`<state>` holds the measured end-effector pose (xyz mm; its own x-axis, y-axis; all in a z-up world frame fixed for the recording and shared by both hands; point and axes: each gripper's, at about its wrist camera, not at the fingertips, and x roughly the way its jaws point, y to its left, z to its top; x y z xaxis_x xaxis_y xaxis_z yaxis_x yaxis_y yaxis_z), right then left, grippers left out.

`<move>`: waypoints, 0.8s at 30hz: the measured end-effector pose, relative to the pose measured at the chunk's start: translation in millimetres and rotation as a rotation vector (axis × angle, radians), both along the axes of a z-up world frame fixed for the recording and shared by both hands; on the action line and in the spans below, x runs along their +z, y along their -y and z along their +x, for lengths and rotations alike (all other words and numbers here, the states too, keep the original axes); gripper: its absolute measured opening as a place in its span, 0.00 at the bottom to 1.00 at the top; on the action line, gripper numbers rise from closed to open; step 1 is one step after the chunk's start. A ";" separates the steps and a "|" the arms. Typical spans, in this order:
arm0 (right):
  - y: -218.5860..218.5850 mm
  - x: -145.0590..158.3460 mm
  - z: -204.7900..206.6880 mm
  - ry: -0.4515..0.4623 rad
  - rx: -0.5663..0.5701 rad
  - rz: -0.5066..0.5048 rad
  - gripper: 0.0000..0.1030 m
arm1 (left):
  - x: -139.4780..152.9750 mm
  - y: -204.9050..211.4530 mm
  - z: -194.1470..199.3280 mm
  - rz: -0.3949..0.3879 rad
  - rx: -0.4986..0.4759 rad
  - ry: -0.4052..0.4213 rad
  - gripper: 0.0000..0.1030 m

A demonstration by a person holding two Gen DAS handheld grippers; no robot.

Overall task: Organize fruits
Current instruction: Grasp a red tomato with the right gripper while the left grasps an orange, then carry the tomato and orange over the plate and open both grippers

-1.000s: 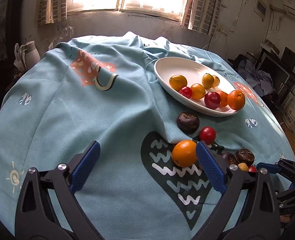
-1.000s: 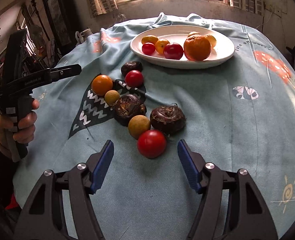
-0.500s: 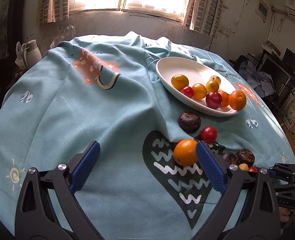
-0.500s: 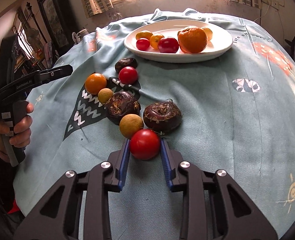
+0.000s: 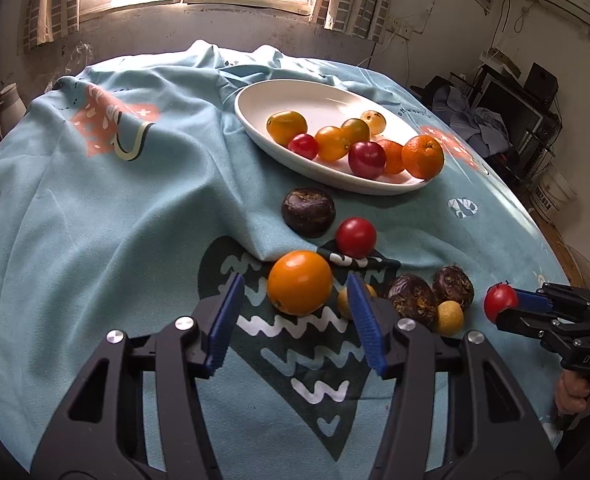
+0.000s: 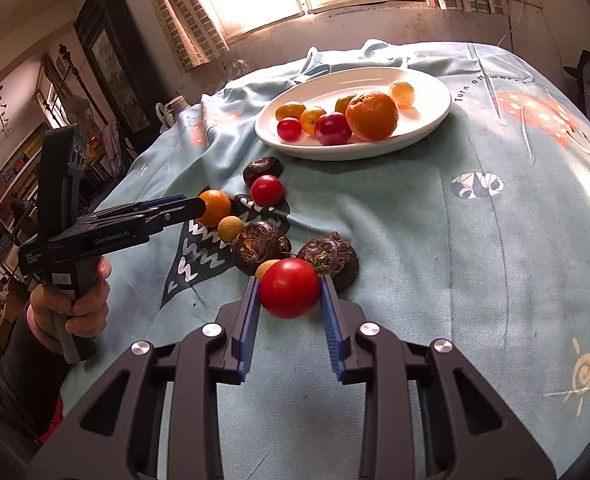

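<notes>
My right gripper (image 6: 289,294) is shut on a red tomato (image 6: 289,288), which also shows in the left wrist view (image 5: 500,301), held just above the cloth. My left gripper (image 5: 295,300) is open around an orange (image 5: 299,282) on the cloth, its pads apart from it. A white oval plate (image 5: 323,98) at the back holds several fruits. Loose on the cloth lie another red tomato (image 5: 356,237), dark brown fruits (image 5: 308,212) (image 5: 411,298) and small yellow fruits (image 5: 449,313).
The round table is covered by a wrinkled light-blue cloth (image 5: 135,208) with raised folds left of the plate. A window wall stands behind. Clutter and furniture sit off the right edge (image 5: 507,120).
My right gripper closed on the red tomato and lifted it slightly. My left gripper moved forward around the orange and narrowed its jaws.
</notes>
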<state>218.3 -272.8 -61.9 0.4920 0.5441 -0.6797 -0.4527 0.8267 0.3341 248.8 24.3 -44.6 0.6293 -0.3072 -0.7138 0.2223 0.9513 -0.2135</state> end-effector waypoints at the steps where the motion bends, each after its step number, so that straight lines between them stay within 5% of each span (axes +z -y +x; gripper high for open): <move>1: 0.2 0.0 -0.2 0.001 0.000 0.001 0.30 | 0.5 2.1 1.1 0.002 0.000 0.004 0.53; 7: -0.7 -0.1 -1.6 0.004 0.000 -0.004 0.30 | -5.6 8.1 15.9 -0.006 0.005 -0.036 0.42; 14: -0.8 0.0 -2.4 0.003 0.005 0.000 0.30 | -19.6 9.9 31.4 -0.003 0.025 -0.114 0.40; 18: -1.6 0.6 -3.6 0.011 0.009 0.000 0.30 | -22.0 14.7 27.5 0.043 0.027 -0.087 0.38; 24: -0.7 3.7 -6.3 0.038 0.007 0.006 0.30 | -12.9 6.4 19.4 0.012 0.053 -0.062 0.38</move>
